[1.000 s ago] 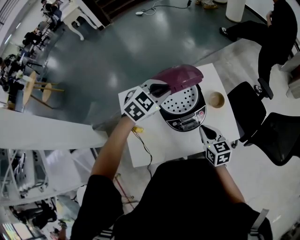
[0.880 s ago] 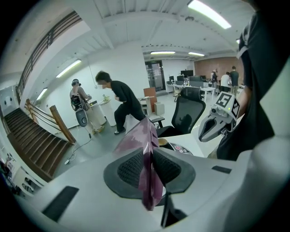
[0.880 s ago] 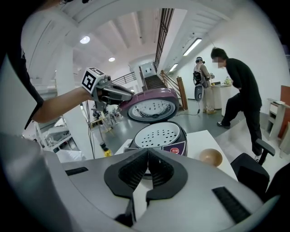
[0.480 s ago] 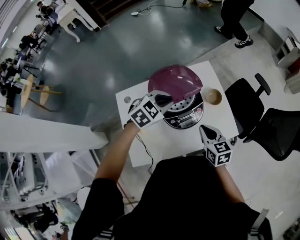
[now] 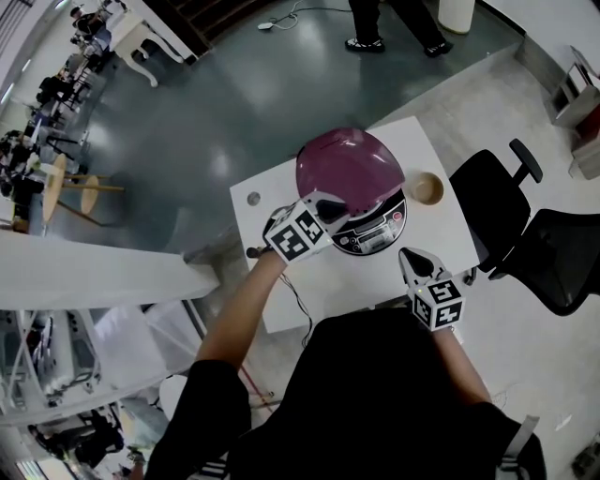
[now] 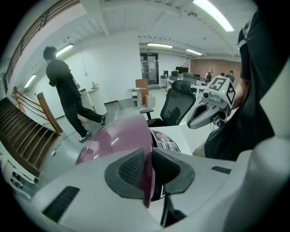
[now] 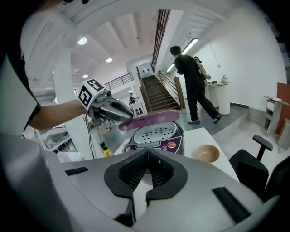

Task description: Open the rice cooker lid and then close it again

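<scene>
Purple lid (image 5: 349, 169) sits ajar over the rice cooker (image 5: 373, 236), rim pinched by the left gripper (image 5: 330, 210); right gripper (image 5: 413, 259) (jaws together, empty) hovers before the cooker, a bowl (image 5: 424, 188) beside the cooker.

Inside of rice cooker (image 5: 392, 230) was hidden under purple lid (image 5: 349, 171) in head view, panel (image 5: 367, 244) print was too small to read, walking person (image 5: 386, 21) was cut off at top edge, chair (image 5: 553, 267) at right edge

Purple lid (image 5: 349, 169), white table (image 5: 356, 277), tan bowl (image 5: 424, 188).
</scene>
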A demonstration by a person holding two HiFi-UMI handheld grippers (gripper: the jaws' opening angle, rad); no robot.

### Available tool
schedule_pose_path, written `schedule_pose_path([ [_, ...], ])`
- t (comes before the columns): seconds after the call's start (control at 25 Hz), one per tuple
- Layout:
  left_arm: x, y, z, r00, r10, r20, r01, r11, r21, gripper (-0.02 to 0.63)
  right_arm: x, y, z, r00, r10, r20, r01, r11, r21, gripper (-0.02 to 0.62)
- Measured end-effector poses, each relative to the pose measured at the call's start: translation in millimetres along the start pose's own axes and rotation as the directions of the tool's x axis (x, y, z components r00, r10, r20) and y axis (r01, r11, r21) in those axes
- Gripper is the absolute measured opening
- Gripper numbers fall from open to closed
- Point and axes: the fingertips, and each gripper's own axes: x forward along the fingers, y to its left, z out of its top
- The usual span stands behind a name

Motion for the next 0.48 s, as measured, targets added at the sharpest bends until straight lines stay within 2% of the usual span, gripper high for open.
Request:
schedule_pose_path([
  [0.48, 19, -13, -17, 1.0, -0.026, 0.016, 0.027, 0.997, -0.071, 0.051, 1, -1, -9, 1.0, -0.005, -0.019, 0.006, 1.0, 0.021, 0.0],
])
